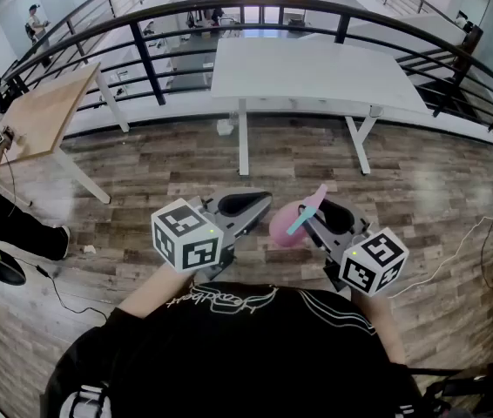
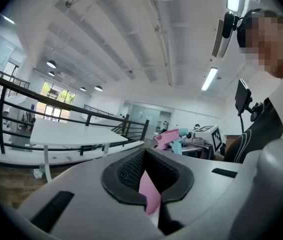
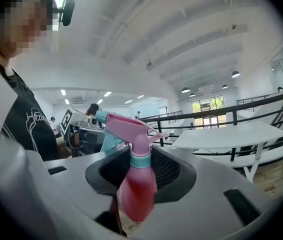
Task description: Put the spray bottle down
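The pink spray bottle (image 1: 287,225), with a teal trigger and collar, hangs in the air in front of my chest. My right gripper (image 1: 334,216) is shut on it, and in the right gripper view its body (image 3: 137,186) sits between the black pads with the nozzle head above them. My left gripper (image 1: 245,204) is just left of the bottle, its jaws together and holding nothing. In the left gripper view the spray head (image 2: 173,137) rises beyond the jaws, and a pink sliver of the bottle shows through the slit between the pads.
A white table (image 1: 312,72) stands ahead across the wooden floor (image 1: 168,168), a light wooden table (image 1: 42,111) at the left. A black railing (image 1: 142,55) runs behind both. Cables lie on the floor at the right. A person sits at the far left edge.
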Available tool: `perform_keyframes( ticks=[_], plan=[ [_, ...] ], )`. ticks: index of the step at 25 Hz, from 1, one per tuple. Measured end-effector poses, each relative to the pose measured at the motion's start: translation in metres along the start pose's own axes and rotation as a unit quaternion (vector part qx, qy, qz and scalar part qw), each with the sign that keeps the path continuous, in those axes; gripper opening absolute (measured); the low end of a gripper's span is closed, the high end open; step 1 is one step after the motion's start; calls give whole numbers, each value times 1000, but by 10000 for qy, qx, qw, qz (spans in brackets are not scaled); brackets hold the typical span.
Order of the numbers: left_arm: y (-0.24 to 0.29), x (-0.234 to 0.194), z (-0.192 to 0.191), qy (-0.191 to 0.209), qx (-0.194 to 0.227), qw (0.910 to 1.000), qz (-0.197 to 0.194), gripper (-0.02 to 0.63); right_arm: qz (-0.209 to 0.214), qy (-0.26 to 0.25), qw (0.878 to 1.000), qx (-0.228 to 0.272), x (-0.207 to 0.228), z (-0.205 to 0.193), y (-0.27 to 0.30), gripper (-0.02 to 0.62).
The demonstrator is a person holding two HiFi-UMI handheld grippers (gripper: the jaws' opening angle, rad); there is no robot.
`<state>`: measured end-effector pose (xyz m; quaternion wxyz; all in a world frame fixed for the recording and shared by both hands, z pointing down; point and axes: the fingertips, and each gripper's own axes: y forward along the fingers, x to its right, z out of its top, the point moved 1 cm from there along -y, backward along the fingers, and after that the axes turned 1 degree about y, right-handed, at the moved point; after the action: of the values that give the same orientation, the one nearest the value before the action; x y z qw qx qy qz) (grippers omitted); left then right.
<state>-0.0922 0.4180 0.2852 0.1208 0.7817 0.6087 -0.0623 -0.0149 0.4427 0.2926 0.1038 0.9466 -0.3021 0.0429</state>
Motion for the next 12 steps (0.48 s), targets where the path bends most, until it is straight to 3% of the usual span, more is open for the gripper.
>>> perform_keyframes(
  ticks=[12],
  plan=[
    [0,14,-7,-52,-34,10000,-13,8,-35,-150,9999,-54,-5,-7,-11,130]
  ],
)
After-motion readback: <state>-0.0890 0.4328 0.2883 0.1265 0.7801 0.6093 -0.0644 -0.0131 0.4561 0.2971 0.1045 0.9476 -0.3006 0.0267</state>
